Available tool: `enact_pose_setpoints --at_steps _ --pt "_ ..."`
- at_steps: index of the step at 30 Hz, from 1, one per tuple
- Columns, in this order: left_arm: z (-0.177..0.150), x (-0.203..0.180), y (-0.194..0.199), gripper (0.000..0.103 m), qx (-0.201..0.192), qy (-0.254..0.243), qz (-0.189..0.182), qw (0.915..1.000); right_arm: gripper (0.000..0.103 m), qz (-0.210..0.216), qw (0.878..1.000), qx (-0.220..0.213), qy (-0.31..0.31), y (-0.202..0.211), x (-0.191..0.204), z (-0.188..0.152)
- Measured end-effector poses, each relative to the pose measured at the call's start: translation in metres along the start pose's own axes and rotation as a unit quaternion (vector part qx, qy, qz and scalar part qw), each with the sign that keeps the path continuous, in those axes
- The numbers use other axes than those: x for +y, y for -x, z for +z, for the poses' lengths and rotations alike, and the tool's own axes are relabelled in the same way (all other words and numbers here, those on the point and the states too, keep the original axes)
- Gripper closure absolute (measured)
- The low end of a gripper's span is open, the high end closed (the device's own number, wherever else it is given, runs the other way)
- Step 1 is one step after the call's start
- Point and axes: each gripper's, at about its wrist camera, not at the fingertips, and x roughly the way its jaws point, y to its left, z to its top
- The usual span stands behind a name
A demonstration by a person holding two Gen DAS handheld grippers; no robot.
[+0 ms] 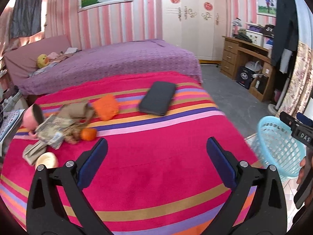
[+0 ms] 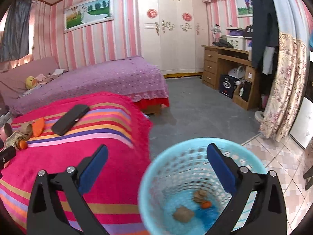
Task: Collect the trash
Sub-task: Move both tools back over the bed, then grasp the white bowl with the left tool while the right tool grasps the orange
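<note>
My left gripper [image 1: 156,140] is open and empty above the striped red blanket [image 1: 156,176]. Ahead and to its left lies a trash pile: crumpled brown paper [image 1: 76,110], a printed wrapper [image 1: 51,132], an orange crumpled piece [image 1: 106,107] and a small orange fruit [image 1: 89,134]. My right gripper [image 2: 157,145] is open with nothing between its fingers, above the light blue basket [image 2: 182,143]. On the basket's bottom lie a brown wad [image 2: 183,213], another brown scrap [image 2: 199,194] and orange peel [image 2: 206,204]. The basket [image 1: 277,146] stands on the floor at the bed's right edge.
A black flat case [image 1: 158,100] lies mid-blanket. A pink cup [image 1: 31,119] and a cream round item [image 1: 48,159] sit by the trash pile. Behind are a purple bed [image 1: 127,58], a wooden desk [image 1: 244,58] and grey floor [image 2: 205,107]. A hand [image 1: 302,168] shows at the right edge.
</note>
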Motion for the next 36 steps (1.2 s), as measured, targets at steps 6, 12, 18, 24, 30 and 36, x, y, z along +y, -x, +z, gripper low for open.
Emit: enact_pose_setpoints --at_steps 6,12,18,24,30,36 --pt "-0.014 0.058 -0.008 0.006 0.016 0.031 0.028 0.999 0.005 0.018 0.999 0.015 0.027 -0.009 0.048 -0.004" --pt "-0.03 0.108 -0.017 0.006 0.035 0.072 0.036 0.9962 0.005 0.026 0.998 0.016 0.057 -0.012 0.089 -0.007" --pt "-0.05 0.14 -0.019 0.006 0.057 0.078 0.056 0.9938 0.005 0.031 0.996 0.024 0.077 -0.015 0.118 -0.011" --pt "-0.065 0.166 -0.028 0.006 0.088 0.078 0.063 0.991 0.005 0.035 0.995 0.037 0.086 -0.02 0.138 -0.015" --pt "-0.069 0.183 -0.039 0.008 0.104 0.102 0.061 0.9874 0.005 0.046 0.994 0.044 0.084 -0.024 0.154 -0.015" --pt "-0.066 0.203 -0.043 0.02 0.108 0.116 0.067 0.9851 0.005 0.054 0.992 0.048 0.1 -0.029 0.178 -0.016"
